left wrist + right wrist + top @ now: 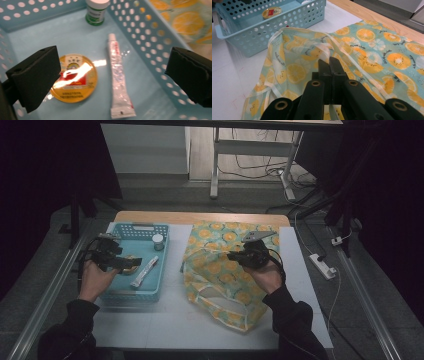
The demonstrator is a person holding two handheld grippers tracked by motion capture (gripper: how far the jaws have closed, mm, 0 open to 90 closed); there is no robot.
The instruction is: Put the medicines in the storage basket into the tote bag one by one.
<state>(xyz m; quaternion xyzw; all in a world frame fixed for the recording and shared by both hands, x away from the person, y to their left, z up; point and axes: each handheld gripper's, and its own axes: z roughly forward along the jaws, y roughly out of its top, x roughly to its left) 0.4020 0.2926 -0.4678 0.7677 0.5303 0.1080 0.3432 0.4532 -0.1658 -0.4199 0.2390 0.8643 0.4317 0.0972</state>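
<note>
In the high view, the left gripper was over the blue basket at the left side of the table. Inside the basket lay a round yellow tin, partly hidden under the gripper, a white tube beside it, and a small green bottle near the far wall. The right gripper was over the bag with orange slices printed on it, which lay just beside the basket, to its right.

In the left gripper view, the two black jaws stood wide apart and held nothing. Between them, lower down on the basket floor, lay the tin and the tube, near each other but not touching. The tin was close to the left jaw. The bottle stood upright farther away, and the bag showed beyond the basket wall.

In the right gripper view, the jaws were pressed together, and their tips pinched the bag near a white hem of the cloth. The basket stood behind the bag, and the tin was visible in it.
</note>
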